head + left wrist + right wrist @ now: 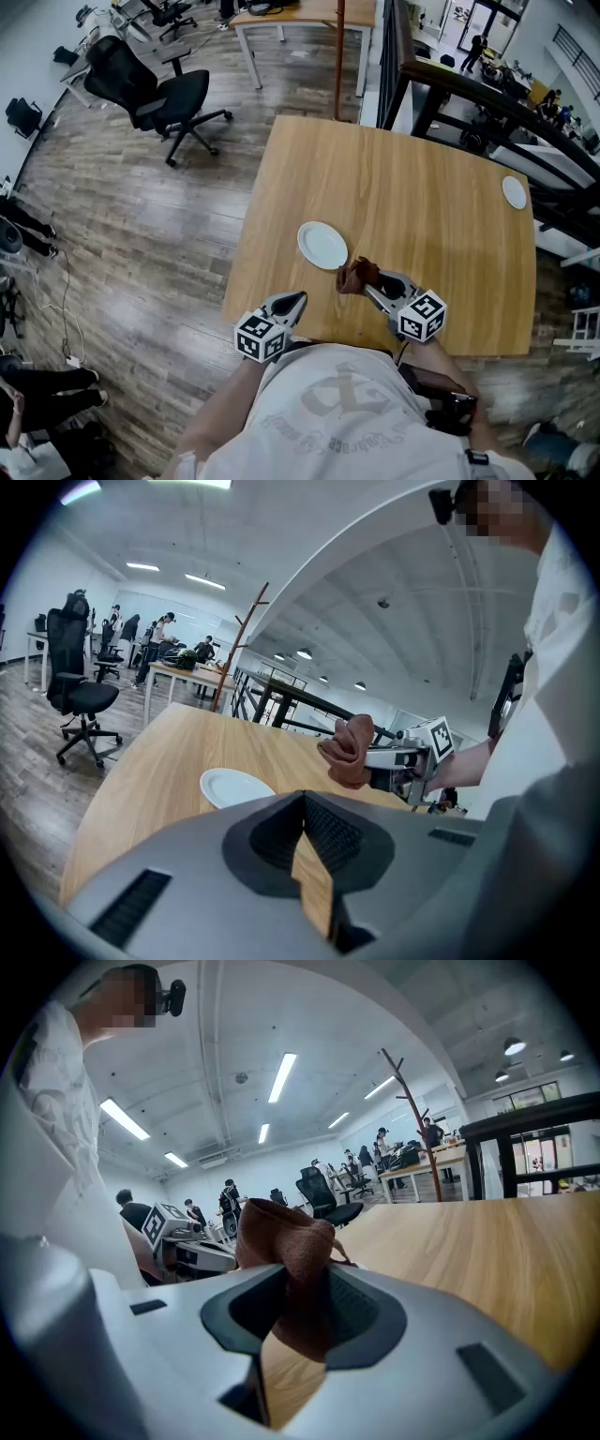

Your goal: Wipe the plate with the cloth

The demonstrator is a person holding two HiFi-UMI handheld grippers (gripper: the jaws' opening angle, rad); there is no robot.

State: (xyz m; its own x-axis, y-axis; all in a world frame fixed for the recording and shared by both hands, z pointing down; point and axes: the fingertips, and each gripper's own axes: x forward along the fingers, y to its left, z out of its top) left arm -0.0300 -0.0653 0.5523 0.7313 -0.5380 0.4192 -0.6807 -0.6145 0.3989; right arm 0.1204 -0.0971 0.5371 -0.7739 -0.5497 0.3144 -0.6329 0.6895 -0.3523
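The right tongs [367, 284] are clamped on a brown cloth [356, 276]. It is bunched up between the jaws and sticks out past their tips in a rumpled wad. The left tongs [294, 303] have their jaw tips drawn together with nothing between them, and only bare wood shows through the gap lower down. They sit low over the near edge of the counter [422, 187], to the left of the right tongs and a little apart from them.

The white plate [322, 245] lies flat on the counter just ahead of both tongs, slightly right of the left pair and slightly left of the right pair. The cloth hangs just beside the plate's near right rim, not over it. Nothing stands between either pair of tongs and the plate.

A second plate [514, 192], small and white, sits well away to the right of the right tongs, near the counter's far right edge. Beyond the far edge runs a black railing [487, 94]. Far off to the left of the left tongs, a black office chair [155, 94] stands on the wooden floor [122, 244]. A wooden coat stand [246, 639] rises past the counter's far side, and a few people [155, 644] are at desks further back in the room.
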